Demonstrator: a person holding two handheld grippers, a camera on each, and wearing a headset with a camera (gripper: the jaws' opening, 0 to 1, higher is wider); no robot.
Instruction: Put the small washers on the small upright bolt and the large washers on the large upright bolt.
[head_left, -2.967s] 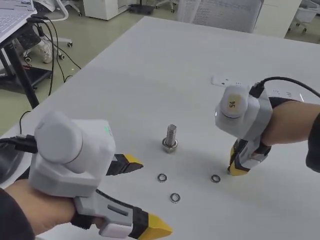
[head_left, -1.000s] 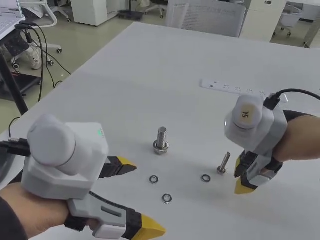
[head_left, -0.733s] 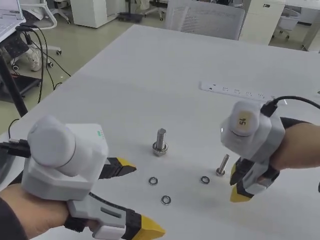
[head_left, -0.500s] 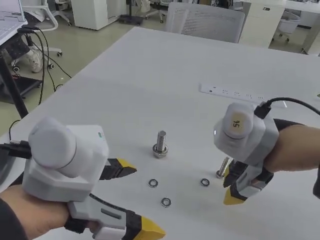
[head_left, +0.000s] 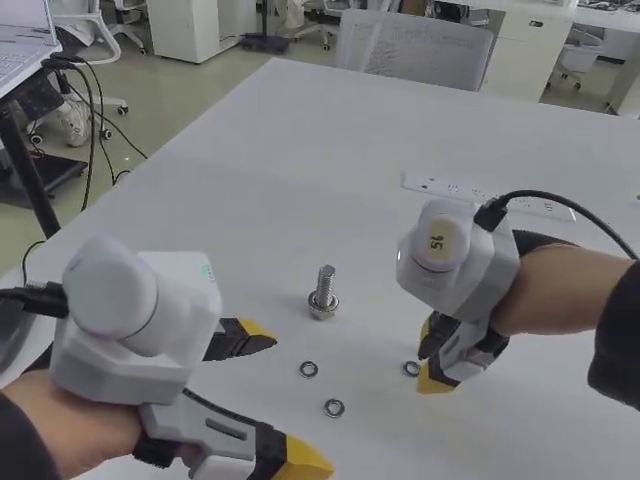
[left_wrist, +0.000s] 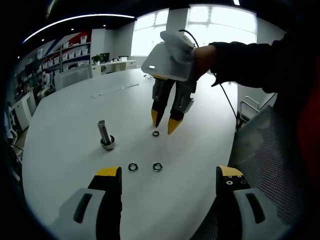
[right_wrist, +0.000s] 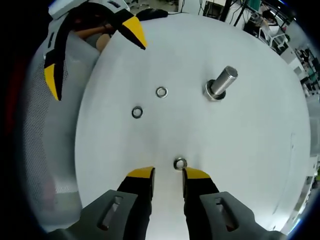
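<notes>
A: White workbench (head_left: 300, 150); large bolt (head_left: 323, 290) upright mid-table; washers (head_left: 308, 369) loose nearby.
B: Right gripper (right_wrist: 168, 173), sticker (head_left: 437, 242) seemingly "15", narrowly parted over a washer (right_wrist: 180, 163), gripping nothing; left gripper (left_wrist: 167, 172) wide, empty.

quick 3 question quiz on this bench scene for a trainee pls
1. True or false: the bolt lies on its side.
2. How many loose washers lie flat on the table? A) two B) three C) five
3. Fill in: the right claw points ___ at the table, with one washer just ahead of its tips.

Key
1. False: the bolt stands upright.
2. B: three.
3. down
</notes>
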